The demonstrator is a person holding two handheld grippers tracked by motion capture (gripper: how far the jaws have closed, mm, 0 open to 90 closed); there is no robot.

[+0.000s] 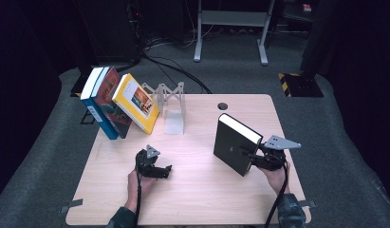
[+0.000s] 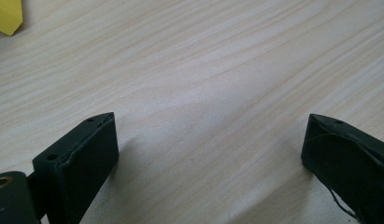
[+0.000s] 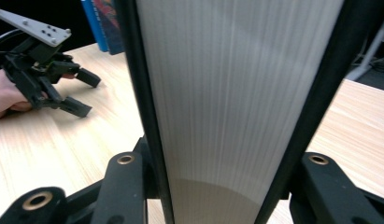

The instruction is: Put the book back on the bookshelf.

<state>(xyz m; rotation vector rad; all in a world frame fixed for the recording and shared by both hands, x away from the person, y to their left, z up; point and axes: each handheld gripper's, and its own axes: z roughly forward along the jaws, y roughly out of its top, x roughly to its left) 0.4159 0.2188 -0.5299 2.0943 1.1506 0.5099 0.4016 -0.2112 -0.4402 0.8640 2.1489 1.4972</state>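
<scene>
The right gripper (image 1: 253,159) has its fingers clamped across the thick, stiff, probably heavy black book (image 1: 233,142), tilted on the table's (image 1: 197,190) right side, while the left gripper (image 1: 160,172) rests released.

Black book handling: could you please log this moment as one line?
right hand-held gripper: shut on black book | book: tilted on table | left hand-held gripper: open, empty

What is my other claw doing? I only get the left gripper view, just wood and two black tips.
Observer: The right claw is shut on a black book, holding it up on edge.
Operator: Are there more books?
Observer: Three lean together at the table's far left: a blue book, a red book and a yellow book.
Operator: Anything beside them?
Observer: A pale book rack stands just right of the yellow book.
</scene>
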